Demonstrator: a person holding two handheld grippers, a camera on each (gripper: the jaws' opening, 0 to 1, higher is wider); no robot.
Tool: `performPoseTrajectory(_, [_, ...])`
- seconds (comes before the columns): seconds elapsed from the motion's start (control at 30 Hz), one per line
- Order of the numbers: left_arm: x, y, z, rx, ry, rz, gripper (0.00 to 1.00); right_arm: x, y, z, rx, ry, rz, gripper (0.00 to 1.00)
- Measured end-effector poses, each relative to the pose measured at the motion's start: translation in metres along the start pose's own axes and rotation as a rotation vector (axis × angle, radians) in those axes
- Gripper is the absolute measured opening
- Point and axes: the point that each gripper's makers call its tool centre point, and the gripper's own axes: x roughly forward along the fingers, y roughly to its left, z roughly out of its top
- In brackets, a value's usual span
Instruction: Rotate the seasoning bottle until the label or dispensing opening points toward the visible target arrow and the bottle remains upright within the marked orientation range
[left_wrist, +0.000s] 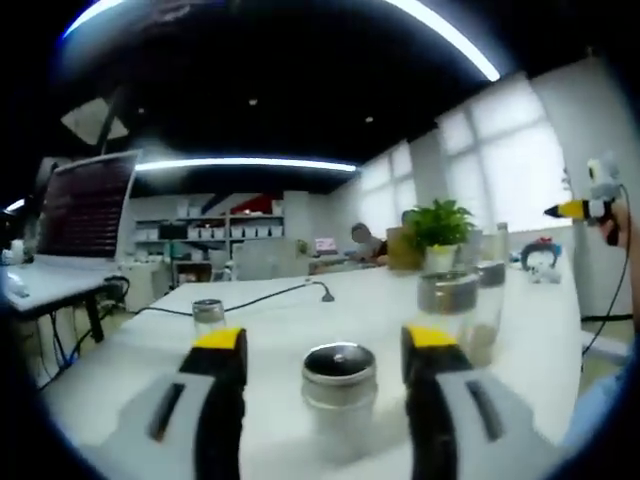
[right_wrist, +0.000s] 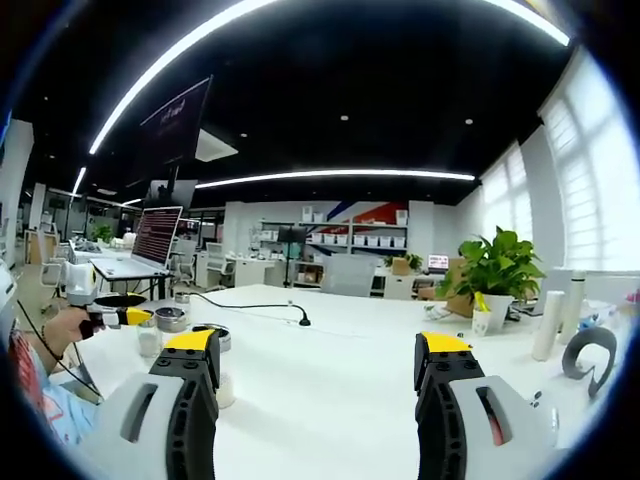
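In the left gripper view a glass seasoning bottle (left_wrist: 339, 375) with a round metal lid stands upright on the white table (left_wrist: 280, 325). It sits between the yellow-tipped jaws of my left gripper (left_wrist: 325, 340), which is open with a gap on each side of the bottle. My right gripper (right_wrist: 318, 345) is open over bare table (right_wrist: 330, 400), with nothing between its jaws. In the right gripper view the left gripper (right_wrist: 120, 316) shows at the far left, held by a hand. The right gripper (left_wrist: 585, 207) shows at the far right of the left gripper view.
Other lidded jars stand around: a small one (left_wrist: 208, 313) to the left and two taller ones (left_wrist: 447, 300) to the right. A black cable (left_wrist: 265, 296) crosses the table. A potted plant (right_wrist: 495, 268), white cylinders (right_wrist: 549, 325) and a laptop (left_wrist: 88, 205) stand farther off.
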Motion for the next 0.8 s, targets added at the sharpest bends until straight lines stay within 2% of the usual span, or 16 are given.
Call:
performPoseTrajectory(0.2, [0.004, -0.005, -0.007, 0.011, 0.022, -0.012, 0.65, -0.005, -0.005, 0.009, -0.013, -0.028, -0.023, 0.82])
performPoseTrajectory(0.47, [0.008, -0.004, -0.012, 0.01, 0.035, -0.015, 0.64, -0.001, -0.006, 0.007, -0.004, -0.015, -0.016, 0.82])
performPoseTrajectory(0.8, [0.009, 0.0, -0.019, -0.017, 0.042, -0.01, 0.55, -0.002, -0.005, 0.005, -0.003, -0.012, -0.014, 0.82])
